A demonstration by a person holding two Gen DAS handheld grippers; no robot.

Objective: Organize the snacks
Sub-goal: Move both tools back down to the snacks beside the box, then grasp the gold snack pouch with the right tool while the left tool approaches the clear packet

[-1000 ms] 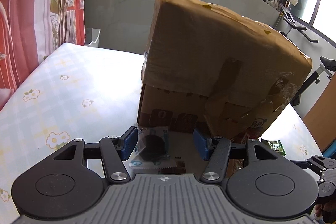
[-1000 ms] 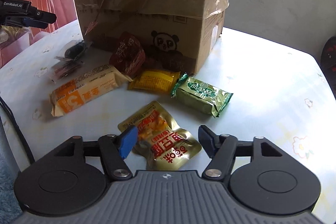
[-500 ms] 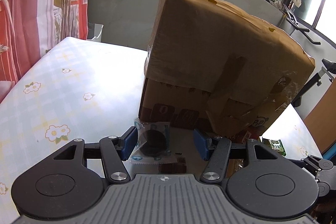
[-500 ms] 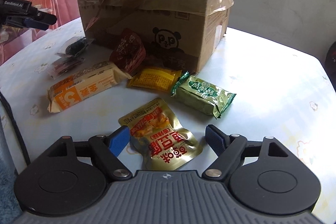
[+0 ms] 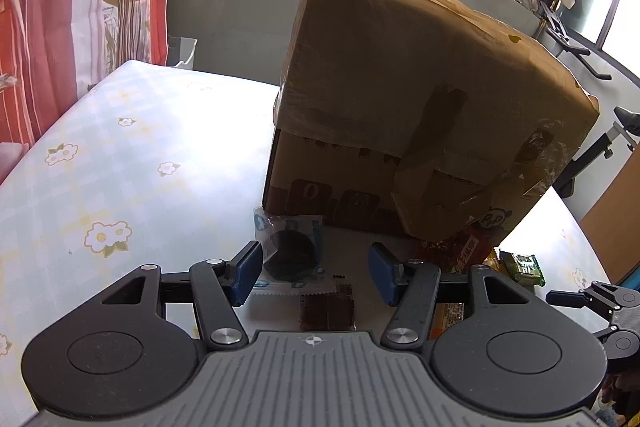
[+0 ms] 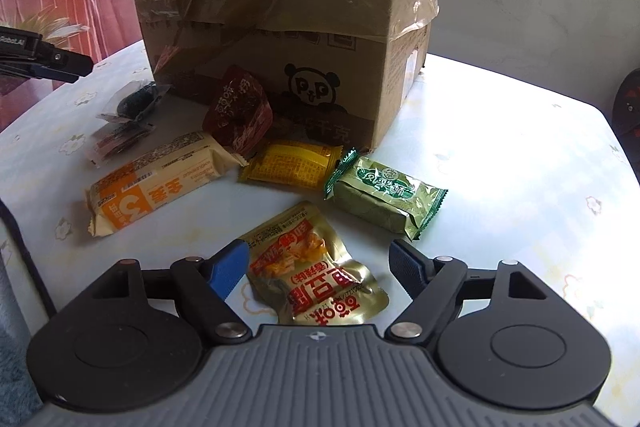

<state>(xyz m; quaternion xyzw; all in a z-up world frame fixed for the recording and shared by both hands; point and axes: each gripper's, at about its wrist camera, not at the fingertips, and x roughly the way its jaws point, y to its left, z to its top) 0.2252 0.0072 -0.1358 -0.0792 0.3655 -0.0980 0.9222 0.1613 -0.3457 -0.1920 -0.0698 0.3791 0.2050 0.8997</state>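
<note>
Since a second ago the right gripper [image 6: 318,263] has spread its jaws wider around the gold snack pouch [image 6: 314,269], which now lies between them with clear gaps on both sides; at this moment they are closing again slightly, not touching it.

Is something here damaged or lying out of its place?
Yes. The cardboard box looks worn, with wrinkled tape and torn patches. Snack packets lie loose before it; the red packet leans against its wall, and the gold pouch is crumpled.
</note>
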